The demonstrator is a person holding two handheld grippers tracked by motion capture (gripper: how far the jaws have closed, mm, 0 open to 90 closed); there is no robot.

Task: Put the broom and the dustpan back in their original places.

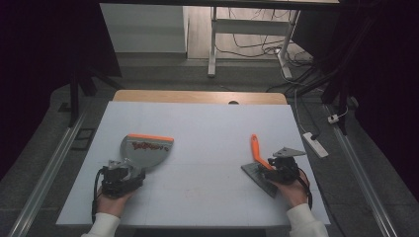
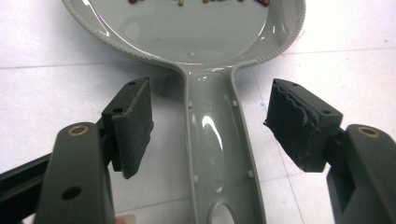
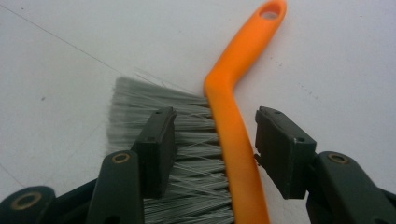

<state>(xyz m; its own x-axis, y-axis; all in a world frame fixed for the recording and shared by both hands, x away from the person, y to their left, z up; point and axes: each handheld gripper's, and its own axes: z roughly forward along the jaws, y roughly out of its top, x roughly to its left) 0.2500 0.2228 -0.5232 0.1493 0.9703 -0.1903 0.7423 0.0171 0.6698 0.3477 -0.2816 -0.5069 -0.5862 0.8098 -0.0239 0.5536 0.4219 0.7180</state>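
Observation:
A grey dustpan with an orange front lip and a printed label lies flat on the white tabletop at the left. Its handle runs between the pads of my left gripper, with a gap on both sides; that gripper is open. At the right lies a hand brush with an orange handle and grey bristles. My right gripper straddles the handle, jaws wide and not touching it; the left jaw rests over the bristles. In the high view this right gripper is open.
A wooden strip edges the far side of the table. A white power strip lies on the floor to the right, and metal rails run along both sides. Desk legs and cables stand beyond.

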